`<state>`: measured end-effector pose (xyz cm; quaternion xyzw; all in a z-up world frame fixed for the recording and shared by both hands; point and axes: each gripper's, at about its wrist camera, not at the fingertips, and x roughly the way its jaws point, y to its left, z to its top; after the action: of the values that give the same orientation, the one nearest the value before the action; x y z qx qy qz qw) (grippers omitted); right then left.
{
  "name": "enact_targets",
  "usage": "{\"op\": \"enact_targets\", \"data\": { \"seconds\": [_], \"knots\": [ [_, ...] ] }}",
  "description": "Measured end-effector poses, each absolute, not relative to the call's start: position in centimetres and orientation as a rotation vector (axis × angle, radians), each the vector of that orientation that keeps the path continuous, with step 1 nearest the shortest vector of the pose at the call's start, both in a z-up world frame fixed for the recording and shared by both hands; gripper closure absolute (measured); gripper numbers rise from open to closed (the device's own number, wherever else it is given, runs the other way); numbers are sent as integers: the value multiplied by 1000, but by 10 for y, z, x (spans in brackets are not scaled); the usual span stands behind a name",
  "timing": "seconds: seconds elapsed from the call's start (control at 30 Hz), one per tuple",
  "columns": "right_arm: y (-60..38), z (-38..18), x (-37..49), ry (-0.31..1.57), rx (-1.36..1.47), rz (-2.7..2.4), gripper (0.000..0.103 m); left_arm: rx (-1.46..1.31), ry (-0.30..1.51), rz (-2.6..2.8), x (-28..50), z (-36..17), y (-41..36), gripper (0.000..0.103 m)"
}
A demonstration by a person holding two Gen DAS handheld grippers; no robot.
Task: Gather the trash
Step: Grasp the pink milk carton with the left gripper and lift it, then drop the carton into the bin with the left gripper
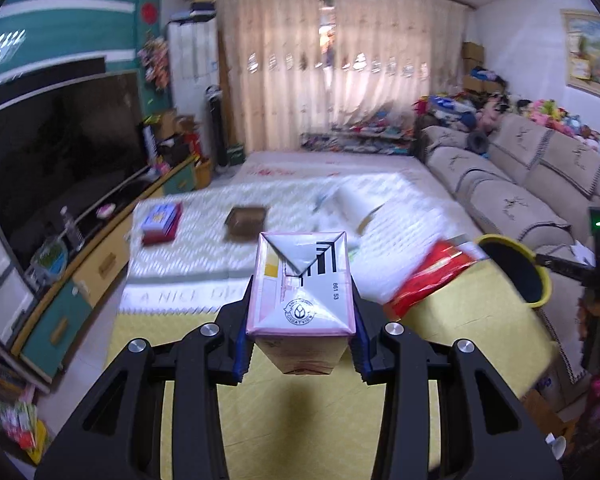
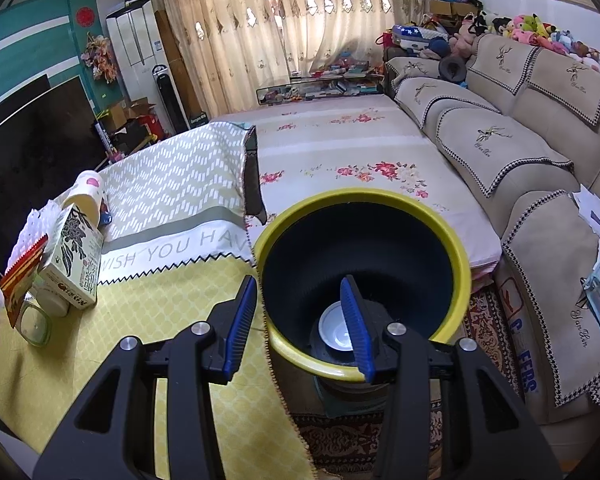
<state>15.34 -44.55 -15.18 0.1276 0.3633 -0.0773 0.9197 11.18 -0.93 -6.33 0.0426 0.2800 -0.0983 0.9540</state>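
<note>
Left gripper (image 1: 302, 322) clamps one pink drink carton (image 1: 302, 280) above the yellow tablecloth (image 1: 300, 420), one yellow-rimmed bin (image 1: 516, 272) at three o'clock, while the right gripper (image 2: 300, 320) straddles that bin's rim (image 2: 360, 196), jaws parted.
</note>
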Motion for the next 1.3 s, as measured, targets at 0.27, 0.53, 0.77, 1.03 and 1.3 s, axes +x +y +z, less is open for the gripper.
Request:
{"op": "enact_targets", "data": {
  "seconds": [0.27, 0.53, 0.77, 1.03, 1.3],
  "knots": [
    [-479, -135, 122, 675, 283, -245, 61, 163, 504, -437, 113, -23, -93, 63],
    [-514, -139, 98, 649, 330, -306, 60, 193, 534, -677, 149, -29, -218, 63],
    [-542, -152, 87, 656, 379, -342, 60, 223, 597, -804, 186, -64, -327, 63],
    [-555, -163, 88, 672, 410, -354, 53, 257, 671, -818, 228, -120, -411, 61],
    [-547, -164, 92, 680, 399, -335, 53, 184, 645, -788, 218, -106, -361, 39]
  ]
}}
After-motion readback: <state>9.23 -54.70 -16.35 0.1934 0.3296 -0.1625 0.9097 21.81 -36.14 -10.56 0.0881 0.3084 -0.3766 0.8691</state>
